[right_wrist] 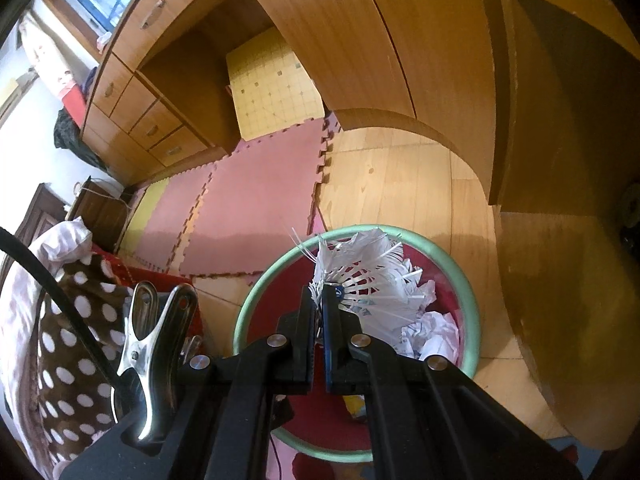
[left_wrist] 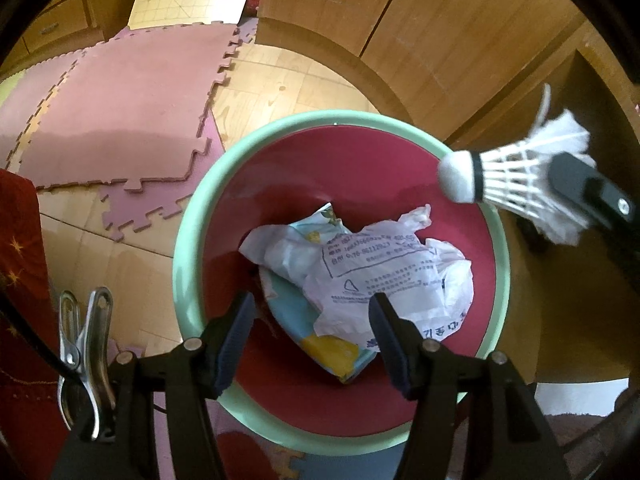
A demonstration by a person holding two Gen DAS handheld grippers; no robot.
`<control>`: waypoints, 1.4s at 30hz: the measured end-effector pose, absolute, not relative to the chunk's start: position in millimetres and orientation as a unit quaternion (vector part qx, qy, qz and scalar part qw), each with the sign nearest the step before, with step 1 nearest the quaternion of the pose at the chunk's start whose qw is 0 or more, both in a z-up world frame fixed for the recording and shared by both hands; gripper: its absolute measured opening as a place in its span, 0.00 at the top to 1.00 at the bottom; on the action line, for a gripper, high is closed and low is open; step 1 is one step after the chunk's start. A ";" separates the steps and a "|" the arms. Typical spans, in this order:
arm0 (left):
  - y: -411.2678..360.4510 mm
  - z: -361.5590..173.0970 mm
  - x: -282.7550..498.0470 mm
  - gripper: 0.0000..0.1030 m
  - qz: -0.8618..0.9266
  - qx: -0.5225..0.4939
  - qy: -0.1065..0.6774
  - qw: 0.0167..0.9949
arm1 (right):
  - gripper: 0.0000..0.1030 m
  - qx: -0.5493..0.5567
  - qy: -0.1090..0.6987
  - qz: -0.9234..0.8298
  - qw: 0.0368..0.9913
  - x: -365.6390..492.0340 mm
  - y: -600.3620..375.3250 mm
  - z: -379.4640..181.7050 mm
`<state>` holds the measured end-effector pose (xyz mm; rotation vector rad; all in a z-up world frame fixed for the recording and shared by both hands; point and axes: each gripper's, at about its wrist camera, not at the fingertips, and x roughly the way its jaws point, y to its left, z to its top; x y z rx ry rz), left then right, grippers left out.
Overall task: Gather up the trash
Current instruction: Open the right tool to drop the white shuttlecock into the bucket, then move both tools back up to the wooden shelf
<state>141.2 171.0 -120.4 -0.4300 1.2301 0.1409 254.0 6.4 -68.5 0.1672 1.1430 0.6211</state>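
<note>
Right gripper [right_wrist: 319, 300] jaws pinch the shuttlecock [left_wrist: 516, 184] by its feathers: light, crushable, over the bin [left_wrist: 192, 216]. Left gripper [left_wrist: 312, 308] jaws wide, empty.

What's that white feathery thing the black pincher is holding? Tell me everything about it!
It is a badminton shuttlecock: a rounded white cork nose with a black band, then a skirt of white feathers tied by thread rows. The feathers look frayed and bent, some split. The right gripper is shut on the feather skirt, holding it tilted, nose toward the bin, over its green rim. Crumpled wrappers lie inside below. Only the fingers touch it.
</note>
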 end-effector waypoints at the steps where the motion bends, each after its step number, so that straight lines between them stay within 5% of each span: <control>1: 171.0 -120.3 141.0 0.39 0.064 -0.200 0.572 0.793 | 0.96 0.076 0.532 0.288 0.793 255.4 8.8 -70.3; 9: 172.4 -120.8 139.3 0.39 0.065 -0.213 0.572 0.789 | 0.94 0.076 0.538 0.278 0.792 262.3 22.6 -79.0; 16: 172.0 -121.0 138.9 0.39 0.068 -0.216 0.570 0.790 | 0.82 0.084 0.531 0.279 0.796 263.4 23.4 -75.6; 42: 150.9 -79.7 121.8 0.39 0.054 -0.200 0.545 0.812 | 0.77 0.062 0.488 0.343 0.800 227.9 -7.2 -29.9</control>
